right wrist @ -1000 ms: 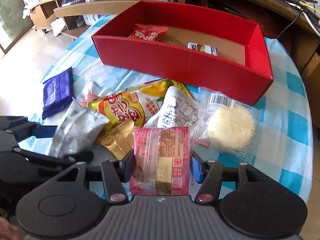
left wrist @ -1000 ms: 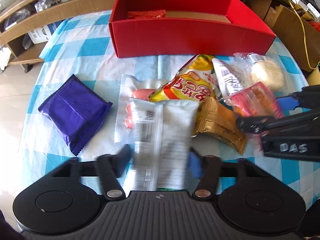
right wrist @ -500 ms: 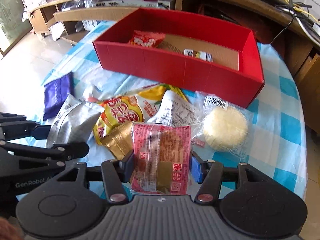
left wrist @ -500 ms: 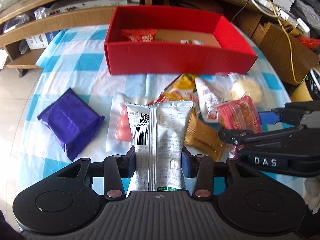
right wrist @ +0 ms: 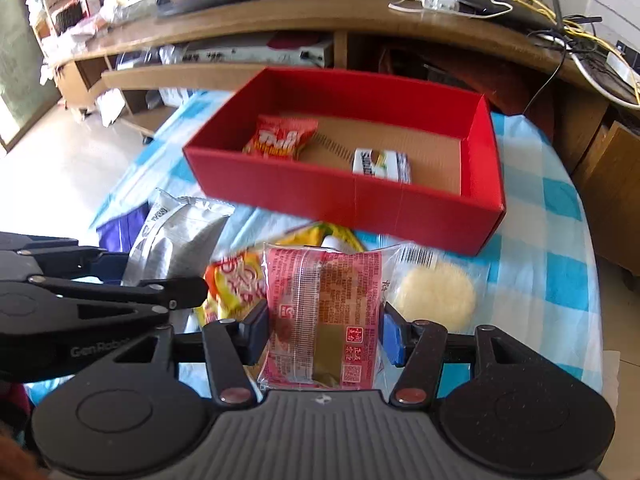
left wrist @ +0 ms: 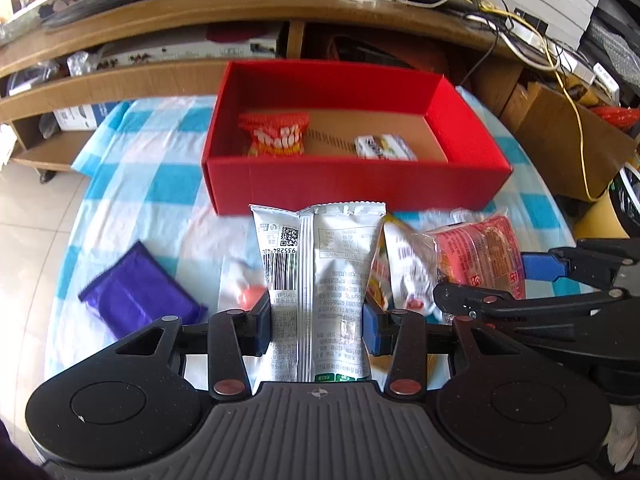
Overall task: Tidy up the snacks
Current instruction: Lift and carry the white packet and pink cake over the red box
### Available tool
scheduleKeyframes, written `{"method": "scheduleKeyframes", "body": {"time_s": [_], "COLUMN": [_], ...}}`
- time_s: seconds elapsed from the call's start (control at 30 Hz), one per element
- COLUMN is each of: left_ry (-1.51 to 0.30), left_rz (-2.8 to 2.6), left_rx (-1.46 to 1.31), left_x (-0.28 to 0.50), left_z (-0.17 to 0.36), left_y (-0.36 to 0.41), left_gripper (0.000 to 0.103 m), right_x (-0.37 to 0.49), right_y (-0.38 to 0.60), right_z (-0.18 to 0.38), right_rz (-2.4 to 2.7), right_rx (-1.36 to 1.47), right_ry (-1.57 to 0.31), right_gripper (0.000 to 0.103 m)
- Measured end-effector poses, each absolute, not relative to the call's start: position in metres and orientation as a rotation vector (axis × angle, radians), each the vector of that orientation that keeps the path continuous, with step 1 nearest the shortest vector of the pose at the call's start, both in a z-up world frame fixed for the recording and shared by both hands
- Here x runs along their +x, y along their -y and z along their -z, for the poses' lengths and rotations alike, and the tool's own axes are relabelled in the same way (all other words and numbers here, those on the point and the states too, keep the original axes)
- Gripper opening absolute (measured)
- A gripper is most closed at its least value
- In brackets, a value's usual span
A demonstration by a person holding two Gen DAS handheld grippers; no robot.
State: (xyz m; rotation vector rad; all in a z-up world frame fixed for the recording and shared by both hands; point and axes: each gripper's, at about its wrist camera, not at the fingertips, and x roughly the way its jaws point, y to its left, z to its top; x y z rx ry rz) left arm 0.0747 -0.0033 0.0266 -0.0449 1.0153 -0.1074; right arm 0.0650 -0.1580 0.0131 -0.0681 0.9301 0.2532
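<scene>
A round tabletop (left wrist: 152,168) under a blue-and-white checked cloth stands before low wooden shelving strewn with cables and boxes. Toward its far side sits an open red box (left wrist: 356,184) with a cardboard floor, its long axis running left to right; inside lie a red-orange snack bag (right wrist: 282,138) at the left and a small white packet (right wrist: 382,164) near the middle.

The left gripper (left wrist: 316,322) has its fingers (left wrist: 260,326) closed on a silver snack pouch (left wrist: 320,276), which stands lengthwise away from the camera, its crimped top edge pointing toward the box and its barcode side facing up. The right gripper (right wrist: 322,334) has its fingers (right wrist: 392,334) clamped on a pink wrapped cake (right wrist: 322,312), long axis likewise pointing toward the box, printed back facing up. Both packets are clear of the pile.

Between the grippers and the box lies the remaining heap: a yellow-and-red chip bag (right wrist: 234,284), a white sachet (left wrist: 406,268) and a round pale cake in clear wrap (right wrist: 438,292). A purple packet (left wrist: 138,292) lies apart at the left. Something pink-orange (left wrist: 250,296) shows behind the silver pouch, mostly hidden and blurred. The lower ends of both held packets are cut off by the gripper bodies.
</scene>
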Motion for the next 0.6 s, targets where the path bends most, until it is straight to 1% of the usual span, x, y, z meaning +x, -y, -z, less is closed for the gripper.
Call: {"method": "scheduleKeyframes", "body": {"time_s": [0.6], "left_ry": [-0.924], "left_rz": [0.095], "left_rx": [-0.029], "left_x": [0.114], "left_z": [-0.053], "left_y": [0.012], "left_gripper": [0.049], "right_x": [0.1], "right_y": [0.171], "right_z": [-0.044], "right_rz": [-0.183], "right_rx": [0.019], "right_ry": [-0.85], "right_gripper": [0.067]}}
